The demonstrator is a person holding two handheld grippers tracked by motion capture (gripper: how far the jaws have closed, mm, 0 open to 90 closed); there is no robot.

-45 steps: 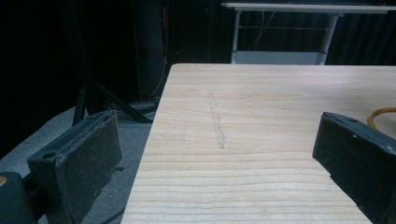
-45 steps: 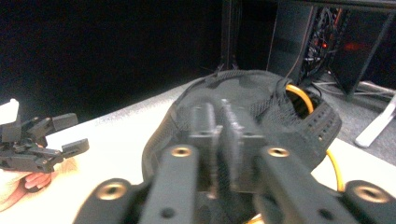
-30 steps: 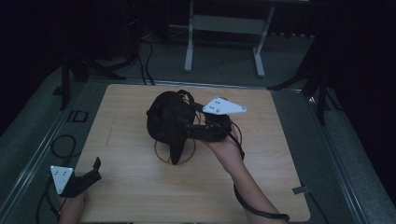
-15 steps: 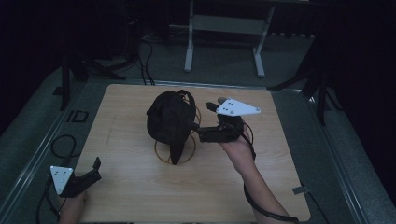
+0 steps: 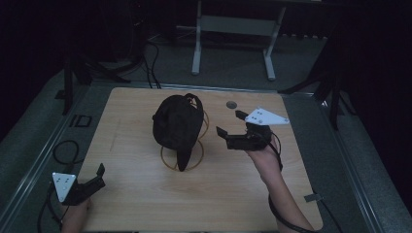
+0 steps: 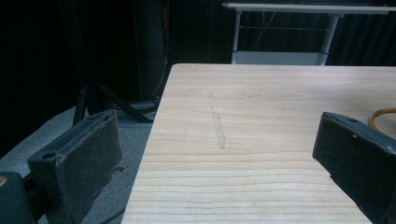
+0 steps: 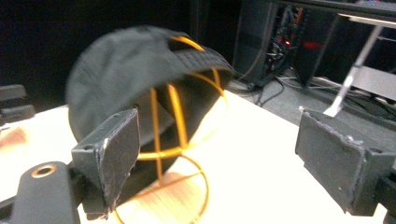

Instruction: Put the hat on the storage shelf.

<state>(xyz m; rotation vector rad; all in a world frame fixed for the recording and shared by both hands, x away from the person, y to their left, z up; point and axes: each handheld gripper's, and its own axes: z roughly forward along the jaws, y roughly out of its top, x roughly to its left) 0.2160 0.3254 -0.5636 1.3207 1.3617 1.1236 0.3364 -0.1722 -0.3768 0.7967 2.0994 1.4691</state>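
Observation:
A black cap (image 5: 176,125) hangs on a gold wire stand (image 5: 182,161) in the middle of the wooden table (image 5: 145,194); its brim points down toward the front. In the right gripper view the cap (image 7: 126,84) and the stand (image 7: 182,140) loom close ahead. My right gripper (image 5: 232,125) is open, just right of the cap and apart from it, jaws pointing left. My left gripper (image 5: 99,174) rests open near the table's front left corner, nothing between its jaws. In the left gripper view a bit of the stand's ring (image 6: 383,116) shows at the right.
A dark round hole (image 5: 231,104) sits in the table top behind the right gripper. Cables (image 5: 60,150) lie on the floor at the left. A white table frame (image 5: 233,29) stands beyond the far edge, and black tripod legs (image 5: 77,73) at the back left.
My right gripper has drawn back to the right, away from the cap, and its jaws stand open. The cap stays on the stand. The left gripper has not moved.

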